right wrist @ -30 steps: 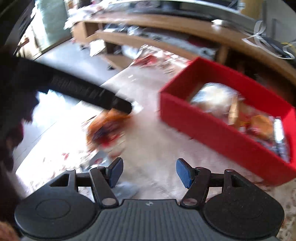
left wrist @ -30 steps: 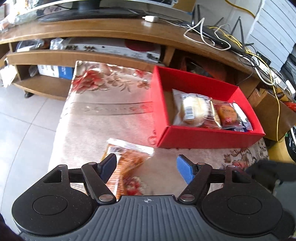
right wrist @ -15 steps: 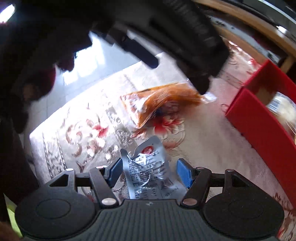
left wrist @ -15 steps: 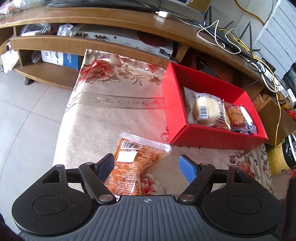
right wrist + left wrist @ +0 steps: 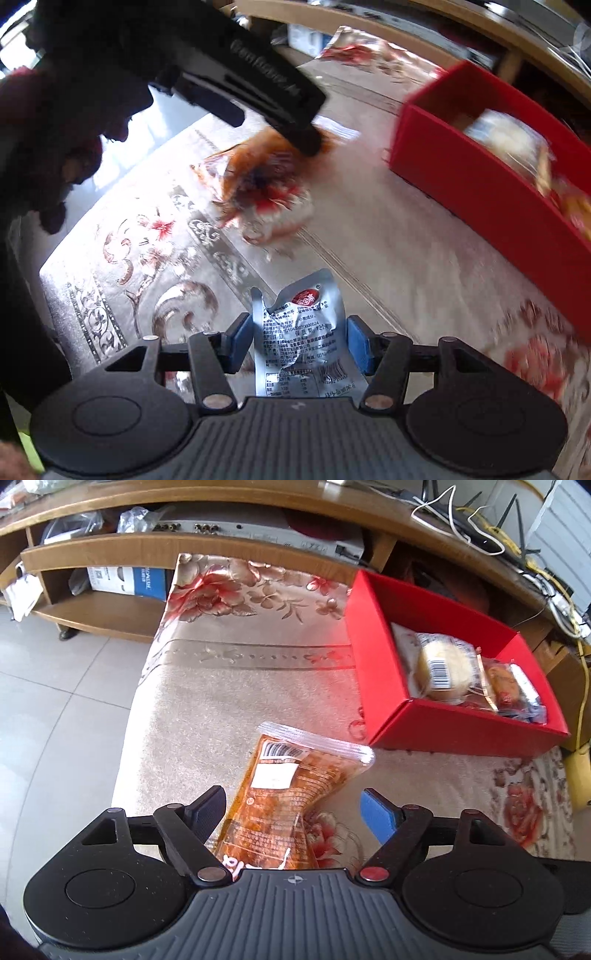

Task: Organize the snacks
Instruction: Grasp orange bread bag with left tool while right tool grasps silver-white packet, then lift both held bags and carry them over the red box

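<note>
Two crinkly packets: glossy orange pouch [image 5: 284, 805], silver foil sachet [image 5: 303, 332], on floral cloth [image 5: 229, 686]

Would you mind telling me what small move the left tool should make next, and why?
Probably close on the orange packet: the left tool is open with the packet between its pads, untouched, while the red box has room.

A low table under a beige cloth [image 5: 229, 686] printed with red flowers fills the near ground. To its left lies a floor of pale glossy tiles [image 5: 55, 701], bright with daylight. Beyond the table a long wooden media console [image 5: 110, 550] spans the far side, its open shelves holding a silver player [image 5: 251, 531] and a blue-and-white box [image 5: 125, 578]. Tangled cables [image 5: 480, 524] sprawl across its top at far right.
</note>
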`<action>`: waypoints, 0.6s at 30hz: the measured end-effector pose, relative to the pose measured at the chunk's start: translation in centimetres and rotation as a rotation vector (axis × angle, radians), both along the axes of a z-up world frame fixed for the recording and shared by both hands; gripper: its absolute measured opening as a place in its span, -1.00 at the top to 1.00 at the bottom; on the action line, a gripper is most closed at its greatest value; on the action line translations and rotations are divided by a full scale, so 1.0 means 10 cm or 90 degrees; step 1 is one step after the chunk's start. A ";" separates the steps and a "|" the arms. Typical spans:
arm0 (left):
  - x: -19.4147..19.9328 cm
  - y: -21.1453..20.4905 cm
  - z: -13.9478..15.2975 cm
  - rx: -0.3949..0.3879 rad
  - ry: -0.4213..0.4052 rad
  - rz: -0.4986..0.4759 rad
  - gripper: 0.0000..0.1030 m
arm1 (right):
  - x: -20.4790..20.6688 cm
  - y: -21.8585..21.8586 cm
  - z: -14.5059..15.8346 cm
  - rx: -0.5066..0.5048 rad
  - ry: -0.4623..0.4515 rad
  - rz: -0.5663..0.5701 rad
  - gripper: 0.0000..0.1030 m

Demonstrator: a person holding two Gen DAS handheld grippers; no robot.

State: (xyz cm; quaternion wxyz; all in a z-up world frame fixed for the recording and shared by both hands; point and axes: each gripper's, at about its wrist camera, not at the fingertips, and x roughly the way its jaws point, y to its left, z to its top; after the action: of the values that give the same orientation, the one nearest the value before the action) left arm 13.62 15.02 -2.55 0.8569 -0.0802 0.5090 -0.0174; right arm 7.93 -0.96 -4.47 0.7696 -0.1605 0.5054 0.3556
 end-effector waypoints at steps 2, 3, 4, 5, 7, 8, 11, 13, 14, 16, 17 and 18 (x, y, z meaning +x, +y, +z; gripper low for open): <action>0.05 0.00 -0.06 0.006 0.010 0.002 -0.64 | 0.02 -0.15 0.04 0.012 0.006 -0.021 0.06; 0.08 0.00 -0.11 0.013 0.019 0.006 -0.64 | 0.03 -0.20 0.05 0.015 0.005 -0.030 0.06; 0.10 0.00 -0.16 0.016 0.029 0.010 -0.64 | 0.04 -0.23 0.08 0.019 0.004 -0.037 0.06; 0.13 0.01 -0.21 0.018 0.041 0.015 -0.66 | 0.05 -0.28 0.09 0.025 0.003 -0.045 0.06; 0.13 -0.02 -0.22 0.021 0.038 0.012 -0.69 | 0.08 -0.34 0.12 0.035 0.000 -0.056 0.06; 0.12 -0.05 -0.22 0.028 0.038 0.009 -0.68 | 0.10 -0.35 0.15 0.037 -0.002 -0.059 0.06; 0.04 -0.16 -0.21 0.061 0.033 -0.013 -0.45 | 0.13 -0.40 0.19 0.044 -0.009 -0.070 0.06; -0.02 -0.24 -0.19 0.075 0.028 -0.030 -0.28 | 0.17 -0.39 0.22 0.045 -0.013 -0.079 0.06; -0.05 -0.26 -0.18 0.064 0.030 -0.037 -0.24 | 0.18 -0.40 0.22 0.045 -0.016 -0.084 0.06; -0.07 -0.34 -0.17 0.064 0.033 -0.049 -0.21 | 0.19 -0.44 0.26 0.044 -0.021 -0.093 0.07; -0.09 -0.38 -0.17 0.073 0.030 -0.057 -0.19 | 0.19 -0.46 0.28 0.043 -0.024 -0.097 0.07; -0.11 -0.43 -0.17 0.078 0.028 -0.064 -0.18 | 0.18 -0.48 0.29 0.043 -0.026 -0.100 0.08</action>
State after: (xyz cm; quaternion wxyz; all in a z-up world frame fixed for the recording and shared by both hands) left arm 12.55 10.73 -4.24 0.8470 -0.0021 0.5309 -0.0273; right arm 9.70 -5.72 -1.59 0.8105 -0.1014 0.4880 0.3078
